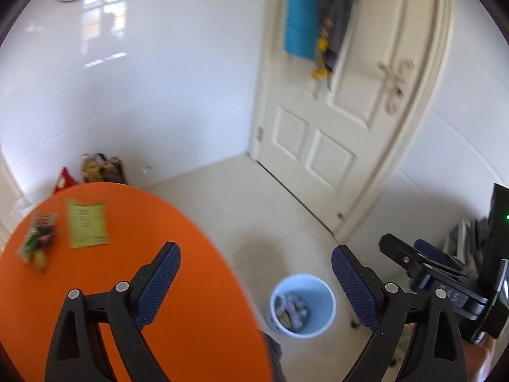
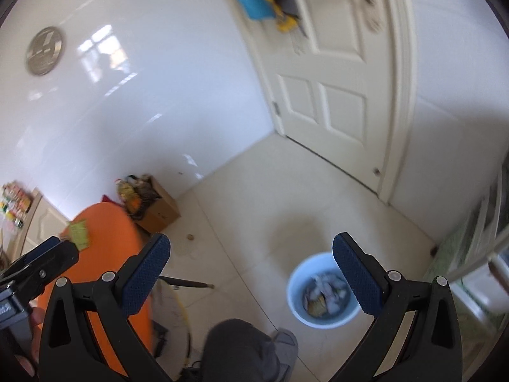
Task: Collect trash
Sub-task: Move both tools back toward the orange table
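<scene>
Nearest, the left tongs and right tongs both gape wide with nothing between them. Below, at lower centre, the blue bin holds crumpled trash, probably just dropped in. Farther, at left, a green wrapper and snack packet await collection on the orange table.

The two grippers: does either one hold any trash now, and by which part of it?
Nothing is held. The left gripper and the right gripper are both open with nothing between the pads. Trash lies in the blue bin; wrappers remain on the orange table.
</scene>
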Available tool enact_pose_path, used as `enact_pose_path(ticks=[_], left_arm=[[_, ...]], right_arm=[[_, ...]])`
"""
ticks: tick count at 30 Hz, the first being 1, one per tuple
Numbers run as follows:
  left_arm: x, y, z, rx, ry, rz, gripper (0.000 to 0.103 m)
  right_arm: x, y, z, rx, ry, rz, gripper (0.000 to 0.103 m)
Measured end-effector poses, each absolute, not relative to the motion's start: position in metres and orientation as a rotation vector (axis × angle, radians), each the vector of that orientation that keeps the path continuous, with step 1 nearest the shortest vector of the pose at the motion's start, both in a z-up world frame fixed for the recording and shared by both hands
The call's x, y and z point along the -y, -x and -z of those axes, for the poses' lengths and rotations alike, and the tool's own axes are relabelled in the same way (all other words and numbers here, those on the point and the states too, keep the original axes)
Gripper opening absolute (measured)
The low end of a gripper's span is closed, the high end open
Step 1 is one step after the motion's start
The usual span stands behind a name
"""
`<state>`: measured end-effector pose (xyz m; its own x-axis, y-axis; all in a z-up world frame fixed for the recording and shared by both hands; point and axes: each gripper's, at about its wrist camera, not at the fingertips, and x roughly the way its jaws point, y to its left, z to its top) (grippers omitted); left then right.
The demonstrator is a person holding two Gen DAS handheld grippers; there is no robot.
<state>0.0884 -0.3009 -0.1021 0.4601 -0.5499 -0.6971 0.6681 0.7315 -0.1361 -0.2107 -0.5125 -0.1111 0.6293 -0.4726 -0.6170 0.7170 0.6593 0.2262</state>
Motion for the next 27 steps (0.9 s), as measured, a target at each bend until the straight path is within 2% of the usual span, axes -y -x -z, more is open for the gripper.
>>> enact_pose_path(ticks=[14,27], left_arm=[[0.089,-0.012,0.049,-0.609,-0.028,0.505,0.096],[-0.021,0.048,0.042,-0.574,0.058,0.282,0.097]], right_arm=[[0.371,0.109,0.051,-0.504,-0.234,0.457,0.103],[0.261,0.034,0.046,-0.514,-0.081,0.252,0.103]])
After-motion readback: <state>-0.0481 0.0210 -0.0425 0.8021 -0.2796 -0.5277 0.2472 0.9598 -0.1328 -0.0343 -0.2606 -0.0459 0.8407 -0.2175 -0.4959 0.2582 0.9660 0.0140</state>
